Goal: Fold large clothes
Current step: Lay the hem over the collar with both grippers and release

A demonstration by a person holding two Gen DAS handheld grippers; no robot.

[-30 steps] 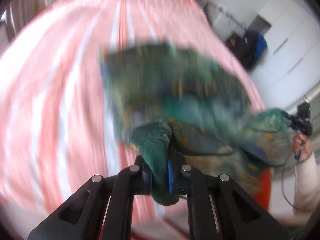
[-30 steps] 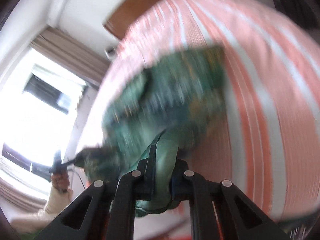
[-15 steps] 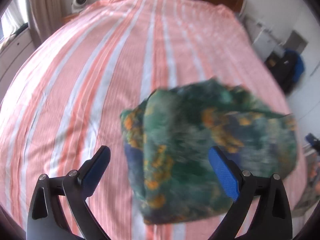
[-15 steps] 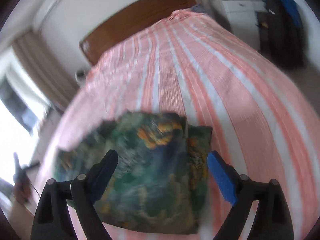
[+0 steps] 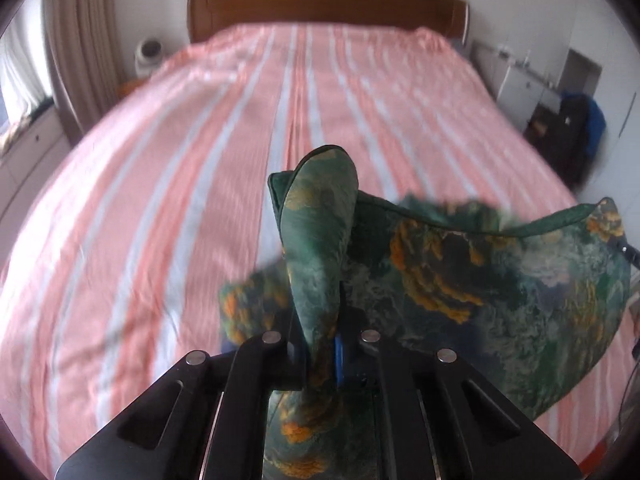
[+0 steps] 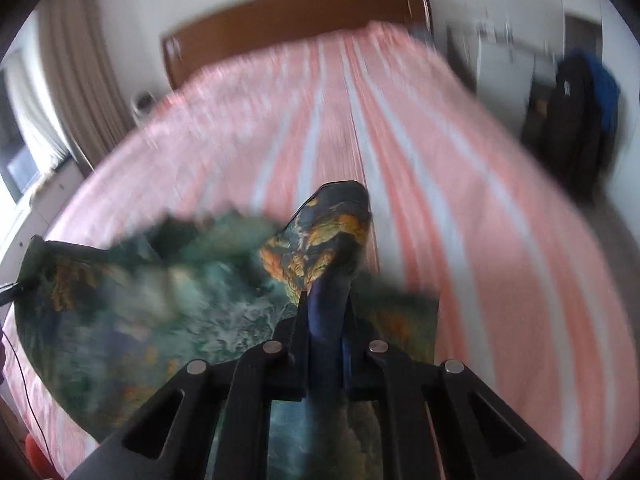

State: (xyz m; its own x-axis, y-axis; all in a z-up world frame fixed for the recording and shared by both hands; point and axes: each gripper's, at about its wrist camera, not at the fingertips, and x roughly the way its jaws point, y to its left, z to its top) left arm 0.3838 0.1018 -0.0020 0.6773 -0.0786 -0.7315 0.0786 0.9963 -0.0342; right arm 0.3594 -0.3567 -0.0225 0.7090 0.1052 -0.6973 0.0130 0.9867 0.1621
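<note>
We are holding the green floral garment (image 5: 500, 280) by two corners: our left gripper (image 5: 320, 354) is clamping one bunched corner, our right gripper (image 6: 326, 354) is clamping the opposite one. The cloth is hanging between them above the near edge of the striped bedspread (image 5: 160, 180), apparently so that its upper edge is running taut and level for the coming fold. Motion blur is obscuring its lower hem.

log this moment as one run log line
stage: fold in progress | left gripper: shut on green floral garment | right gripper: shut on same garment | garment: held up over striped bed
</note>
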